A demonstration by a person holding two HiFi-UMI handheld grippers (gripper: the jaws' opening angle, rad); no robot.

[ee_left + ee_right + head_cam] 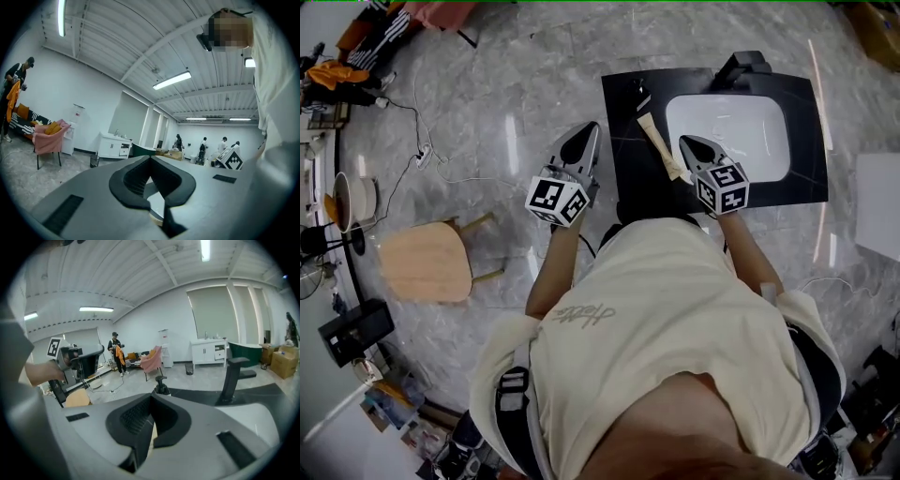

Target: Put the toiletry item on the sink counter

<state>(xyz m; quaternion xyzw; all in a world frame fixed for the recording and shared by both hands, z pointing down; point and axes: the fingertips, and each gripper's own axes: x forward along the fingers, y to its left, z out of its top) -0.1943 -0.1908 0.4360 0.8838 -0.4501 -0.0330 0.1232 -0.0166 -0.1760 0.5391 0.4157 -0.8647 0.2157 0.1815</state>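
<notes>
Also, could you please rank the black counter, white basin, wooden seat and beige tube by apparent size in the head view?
Largest to smallest:
1. black counter
2. white basin
3. wooden seat
4. beige tube
Basin and seat look nearly alike, so their order is unsure.

The sink counter (623,141) was black, its basin (741,127) white. The toiletry tube (659,145) was cream-tan. The floor (506,94) was grey veined marble. At 8 o'clock, a pale wooden stool (425,261). The left gripper (584,134) and right gripper (690,142) were grey, with black-and-white square markers.
</notes>
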